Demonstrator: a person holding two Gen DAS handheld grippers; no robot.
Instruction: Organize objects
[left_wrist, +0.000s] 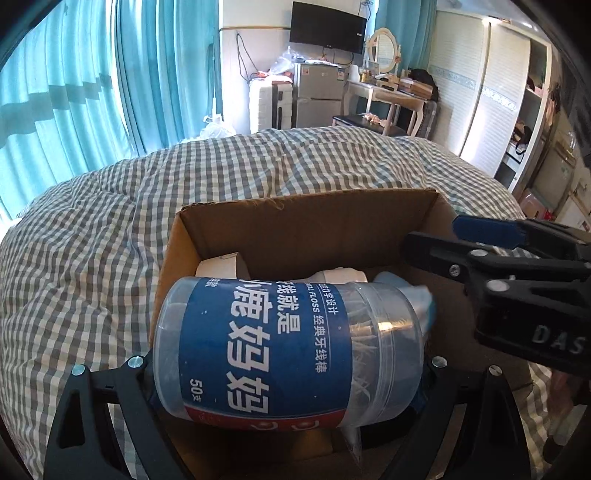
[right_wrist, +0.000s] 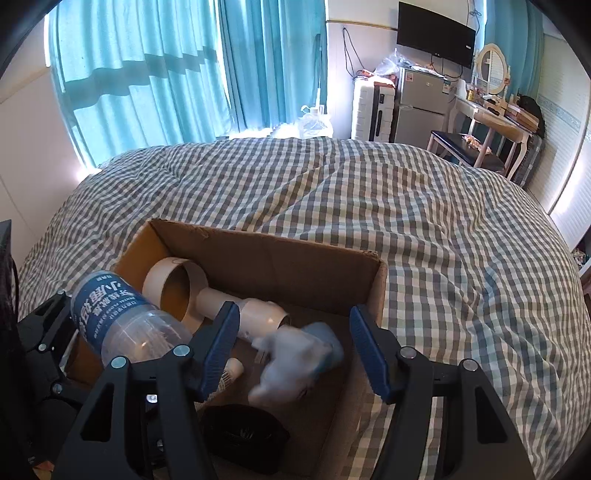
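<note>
My left gripper (left_wrist: 291, 373) is shut on a clear dental floss jar (left_wrist: 284, 350) with a blue label, held sideways over the near left part of an open cardboard box (left_wrist: 295, 229). The jar (right_wrist: 122, 321) also shows at the left of the right wrist view. My right gripper (right_wrist: 295, 350) is open above the box (right_wrist: 280, 266), with a blurred white and light blue object (right_wrist: 295, 358) below and between its fingers, apart from the pads. The right gripper (left_wrist: 443, 240) also shows in the left wrist view. Inside the box lie a tape roll (right_wrist: 173, 291), a white bottle (right_wrist: 255, 314) and a black object (right_wrist: 243, 435).
The box sits on a bed with a grey checked cover (right_wrist: 424, 221). Teal curtains (right_wrist: 147, 74) hang behind the bed. A white suitcase (right_wrist: 371, 110), a small fridge (right_wrist: 421, 107), a dressing table with mirror (right_wrist: 491, 96) and a wardrobe (left_wrist: 491, 96) stand farther off.
</note>
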